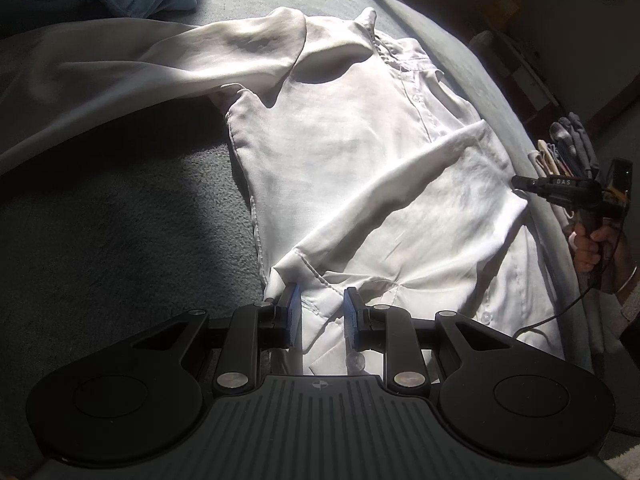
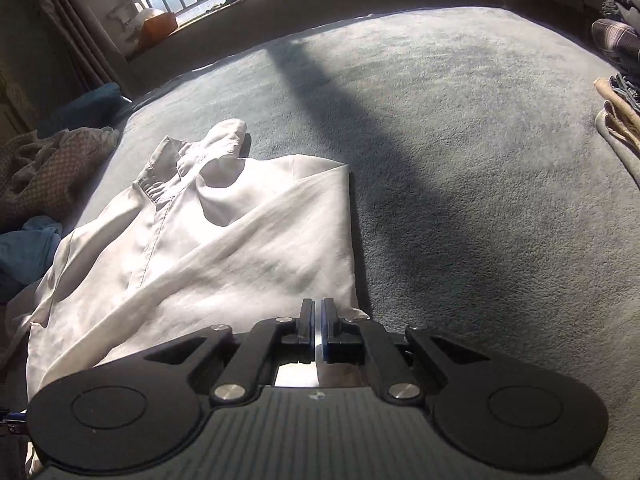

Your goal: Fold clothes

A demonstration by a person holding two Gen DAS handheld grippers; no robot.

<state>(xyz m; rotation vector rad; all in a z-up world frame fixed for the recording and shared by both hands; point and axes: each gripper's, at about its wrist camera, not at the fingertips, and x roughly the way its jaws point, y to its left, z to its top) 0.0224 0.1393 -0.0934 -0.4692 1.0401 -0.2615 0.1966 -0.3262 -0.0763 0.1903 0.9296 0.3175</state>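
White shirt (image 1: pixel 360 168) is lying partly folded on the grey bed (image 2: pixel 480 160), one sleeve (image 1: pixel 392 196) crossing it, while your left gripper (image 1: pixel 321 312) is hovering open-jawed over the cuff and your right gripper (image 2: pixel 318 322) is pinching the side edge, so keep that edge taut.

White shirt (image 2: pixel 192 240) spread on grey blanket (image 2: pixel 480 160), collar far end, sleeve folded across front. Right gripper (image 2: pixel 319 312) at near hem edge — jaws nearly closed, thin white sliver between. Patterned cloth (image 2: pixel 52 168), blue garment (image 2: pixel 28 248) at left.
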